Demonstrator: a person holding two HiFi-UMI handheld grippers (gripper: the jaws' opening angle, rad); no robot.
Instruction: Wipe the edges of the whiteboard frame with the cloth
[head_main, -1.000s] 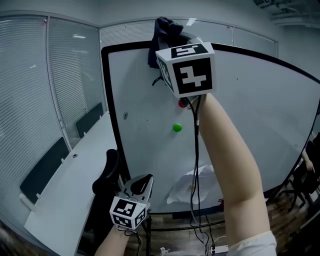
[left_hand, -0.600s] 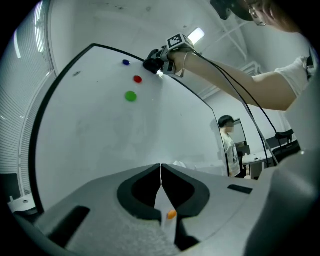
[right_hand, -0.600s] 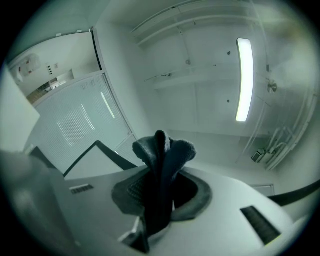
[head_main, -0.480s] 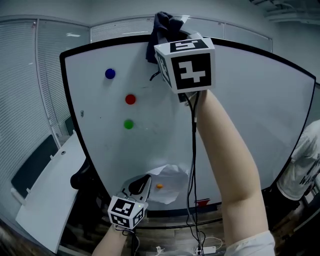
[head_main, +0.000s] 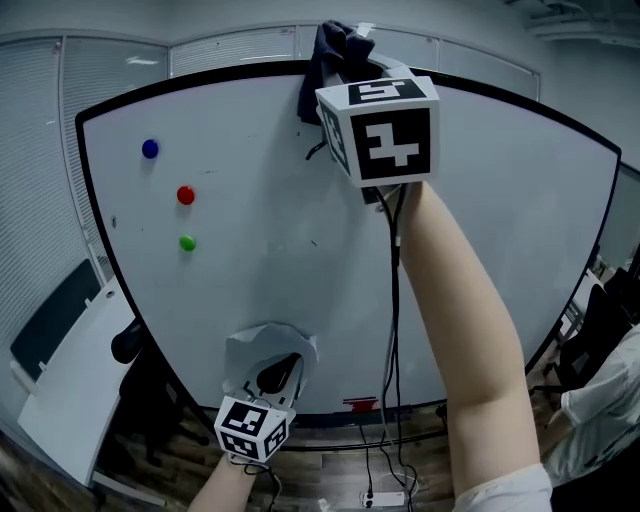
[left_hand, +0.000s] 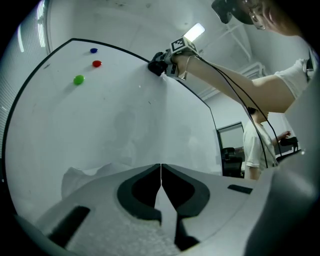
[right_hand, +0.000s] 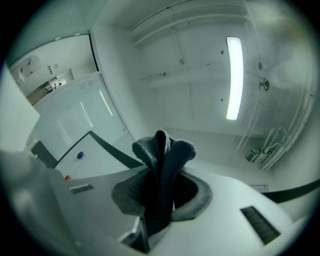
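The whiteboard (head_main: 300, 230) has a thin black frame (head_main: 200, 82). My right gripper (head_main: 345, 75) is raised to the frame's top edge and is shut on a dark cloth (head_main: 335, 50) that is bunched over that edge. In the right gripper view the cloth (right_hand: 160, 150) stands up between the jaws of the gripper (right_hand: 161, 192), with the frame (right_hand: 112, 152) behind it. My left gripper (head_main: 278, 375) hangs low near the board's bottom, shut and empty. In the left gripper view its tips (left_hand: 160, 170) meet, and the right gripper (left_hand: 172, 52) shows far up at the frame.
Blue (head_main: 150, 148), red (head_main: 185, 194) and green (head_main: 187, 242) magnets sit on the board's left part. A crumpled white sheet (head_main: 265, 345) hangs at the board's lower part. A white table (head_main: 60, 400) stands at the left. A person in a white shirt (head_main: 600, 420) is at the right.
The right gripper with the cloth has slid to the right along the top edge, away from the left corner. The left gripper has stayed low and shut.
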